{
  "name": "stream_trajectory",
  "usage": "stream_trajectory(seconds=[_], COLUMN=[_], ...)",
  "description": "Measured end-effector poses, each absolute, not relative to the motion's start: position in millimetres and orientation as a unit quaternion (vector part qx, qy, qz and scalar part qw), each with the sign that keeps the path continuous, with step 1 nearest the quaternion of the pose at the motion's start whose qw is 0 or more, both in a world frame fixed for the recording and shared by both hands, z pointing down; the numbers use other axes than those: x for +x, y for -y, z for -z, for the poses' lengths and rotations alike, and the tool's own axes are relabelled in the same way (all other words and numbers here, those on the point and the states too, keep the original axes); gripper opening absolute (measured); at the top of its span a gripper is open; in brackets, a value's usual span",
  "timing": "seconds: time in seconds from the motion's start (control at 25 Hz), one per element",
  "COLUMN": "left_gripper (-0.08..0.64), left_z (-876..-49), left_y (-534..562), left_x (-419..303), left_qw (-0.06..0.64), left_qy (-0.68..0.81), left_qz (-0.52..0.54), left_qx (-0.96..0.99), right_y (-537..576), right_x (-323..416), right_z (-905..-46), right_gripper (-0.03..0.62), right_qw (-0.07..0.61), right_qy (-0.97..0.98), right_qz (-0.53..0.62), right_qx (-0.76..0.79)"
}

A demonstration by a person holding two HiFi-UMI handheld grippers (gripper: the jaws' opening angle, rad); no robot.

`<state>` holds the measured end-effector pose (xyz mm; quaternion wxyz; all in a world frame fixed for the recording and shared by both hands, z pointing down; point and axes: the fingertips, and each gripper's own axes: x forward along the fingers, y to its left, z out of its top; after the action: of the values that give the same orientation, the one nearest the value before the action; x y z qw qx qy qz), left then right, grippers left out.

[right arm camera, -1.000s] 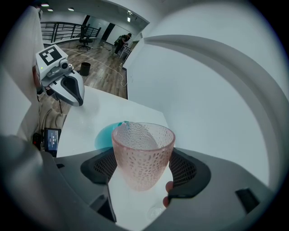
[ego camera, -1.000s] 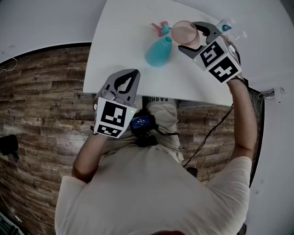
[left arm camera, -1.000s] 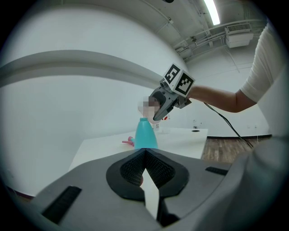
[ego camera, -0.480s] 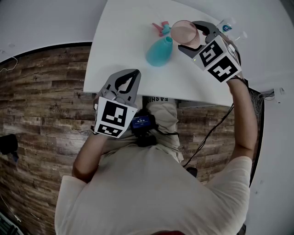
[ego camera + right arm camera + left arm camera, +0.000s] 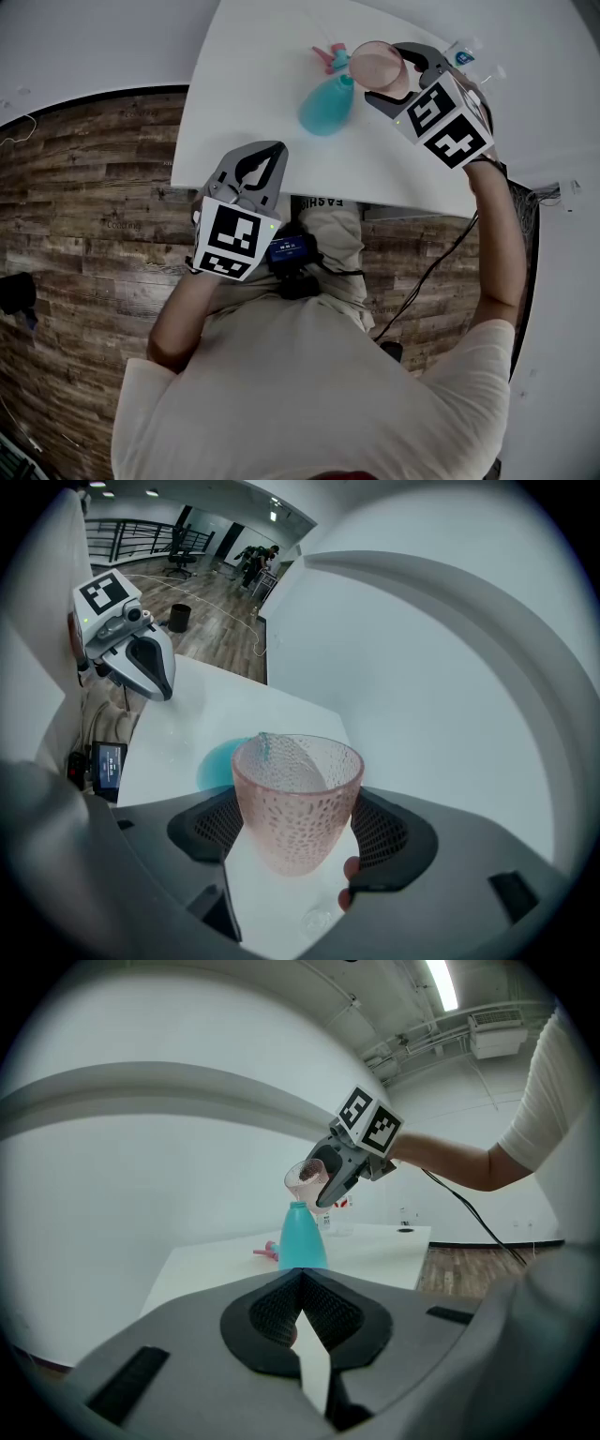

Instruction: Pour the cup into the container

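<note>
Left gripper (image 5: 264,152) sits at the table (image 5: 244,56) edge, well short of the teal bottle (image 5: 325,106), jaws pressed together on nothing. The bottle stands upright, neck open. Right gripper (image 5: 389,75) is clamped on the pink cup (image 5: 380,66), held in the air just above and beside the bottle's neck, slightly tipped. A pink spray head (image 5: 326,58) lies just beyond the bottle.

We judge the pour is about to begin. The next move calls for bringing the rim over that narrow neck and tilting slowly. We cannot tell what the cup holds.
</note>
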<state>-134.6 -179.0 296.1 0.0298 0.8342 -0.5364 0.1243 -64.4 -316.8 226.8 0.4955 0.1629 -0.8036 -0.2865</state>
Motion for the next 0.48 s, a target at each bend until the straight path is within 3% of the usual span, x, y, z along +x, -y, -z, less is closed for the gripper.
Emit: stream_trajectory(seconds=[0.48], left_gripper=[0.011], left_z=[-296.1], left_y=[176.9], left_x=[-134.5], left_qw=[0.028], left_qy=[0.536], left_qz=[-0.125], left_qx=[0.834], right_y=[316.8], right_x=[-63.2], right_z=[-225.0], right_gripper=[0.36], right_qw=[0.502], right_qy=[0.794], right_qz=[0.3], right_qx=[0.167])
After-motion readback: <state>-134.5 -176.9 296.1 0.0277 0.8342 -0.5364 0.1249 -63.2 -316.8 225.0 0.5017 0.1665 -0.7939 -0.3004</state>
